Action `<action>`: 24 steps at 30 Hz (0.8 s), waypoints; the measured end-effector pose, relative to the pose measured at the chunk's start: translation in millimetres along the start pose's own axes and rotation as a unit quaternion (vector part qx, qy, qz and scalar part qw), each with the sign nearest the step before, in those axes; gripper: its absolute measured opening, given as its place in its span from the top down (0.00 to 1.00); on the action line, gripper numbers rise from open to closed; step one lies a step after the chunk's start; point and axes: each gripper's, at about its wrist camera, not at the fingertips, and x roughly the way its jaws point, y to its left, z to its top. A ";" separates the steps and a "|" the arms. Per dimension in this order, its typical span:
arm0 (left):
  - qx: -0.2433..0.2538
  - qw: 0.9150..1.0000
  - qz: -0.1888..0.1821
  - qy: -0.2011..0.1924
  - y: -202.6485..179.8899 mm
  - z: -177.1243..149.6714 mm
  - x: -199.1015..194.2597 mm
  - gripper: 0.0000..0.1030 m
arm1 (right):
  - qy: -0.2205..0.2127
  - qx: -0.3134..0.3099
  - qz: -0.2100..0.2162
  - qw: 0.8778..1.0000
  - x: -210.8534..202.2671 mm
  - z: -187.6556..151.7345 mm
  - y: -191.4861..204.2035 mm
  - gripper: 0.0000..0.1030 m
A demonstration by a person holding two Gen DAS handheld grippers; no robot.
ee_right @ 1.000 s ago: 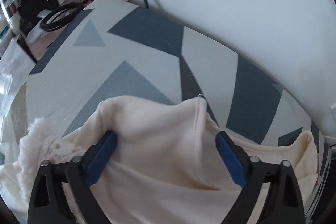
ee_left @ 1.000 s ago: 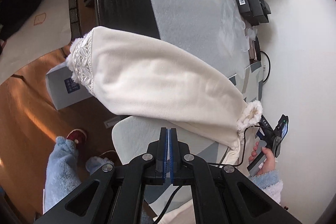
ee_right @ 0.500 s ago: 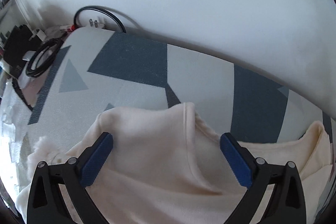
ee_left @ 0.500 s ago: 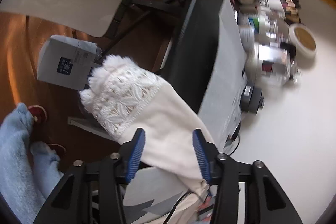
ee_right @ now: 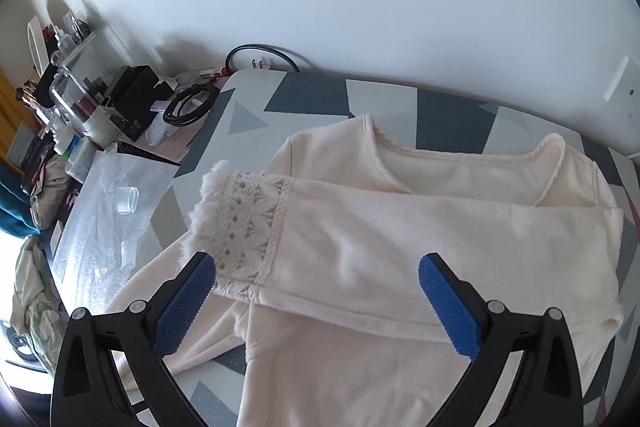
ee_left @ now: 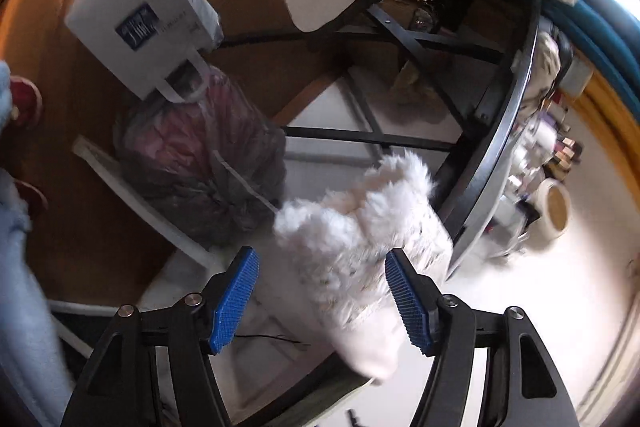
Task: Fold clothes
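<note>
Your cream top [ee_right: 400,227] lies flat on the patterned worktop [ee_right: 320,95], one sleeve [ee_right: 420,247] folded across its chest. Your right tongs [ee_right: 316,303] hover wide open above that sleeve. Your left tongs [ee_left: 320,295] have just been opening; the fluffy cuff [ee_left: 360,227] hangs between them, ungripped.

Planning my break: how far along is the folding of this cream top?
Done: one sleeve lies folded across the cream top on the patterned mat. In hand: nothing; the left claw, just opened, brackets the fluffy cuff ungripped; right claw open. Left: second sleeve, body folds.
</note>
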 end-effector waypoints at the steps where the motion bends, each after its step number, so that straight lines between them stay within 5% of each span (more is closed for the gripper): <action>1: 0.000 1.000 -0.010 0.002 -3.3 1.8 4.8 0.36 | 0.002 0.003 0.001 1.000 -3.9 -2.3 1.5 0.02; 4: 0.018 0.999 -0.028 -0.004 -21.6 2.2 11.7 0.38 | -0.004 -0.009 -0.003 1.000 -17.1 -3.5 7.3 0.02; 5: 0.028 0.999 -0.038 -0.008 -29.6 0.3 10.0 0.52 | -0.008 -0.013 -0.004 1.000 -22.1 -3.6 9.6 0.02; 6: 0.039 0.998 -0.044 -0.010 -38.1 -1.5 8.2 0.80 | -0.013 -0.016 -0.004 1.000 -28.0 -3.7 10.5 0.02; 7: 0.050 0.998 -0.043 -0.005 -48.2 -3.4 5.6 0.87 | -0.019 -0.017 -0.001 1.000 -34.9 -4.4 10.1 0.02; 11: 0.121 0.992 -0.022 -0.004 -104.6 -21.4 -11.7 0.89 | -0.054 -0.029 0.001 0.998 -62.1 -10.6 5.8 0.02; 14: 0.208 0.978 -0.029 0.003 -168.9 -58.8 -18.6 0.90 | -0.112 -0.048 -0.007 0.993 -90.0 -20.5 -4.7 0.02; 17: 0.311 0.949 -0.044 0.022 -237.1 -114.8 -15.5 0.90 | -0.143 -0.068 -0.023 0.987 -108.7 -30.7 -20.2 0.02; 21: 0.441 0.893 -0.065 0.055 -301.3 -213.8 5.0 0.90 | -0.125 -0.070 -0.039 0.989 -109.6 -50.7 -55.8 0.02; 24: 0.508 0.854 -0.065 0.098 -313.6 -288.1 35.9 0.90 | -0.118 -0.052 -0.058 0.990 -111.2 -74.6 -89.5 0.02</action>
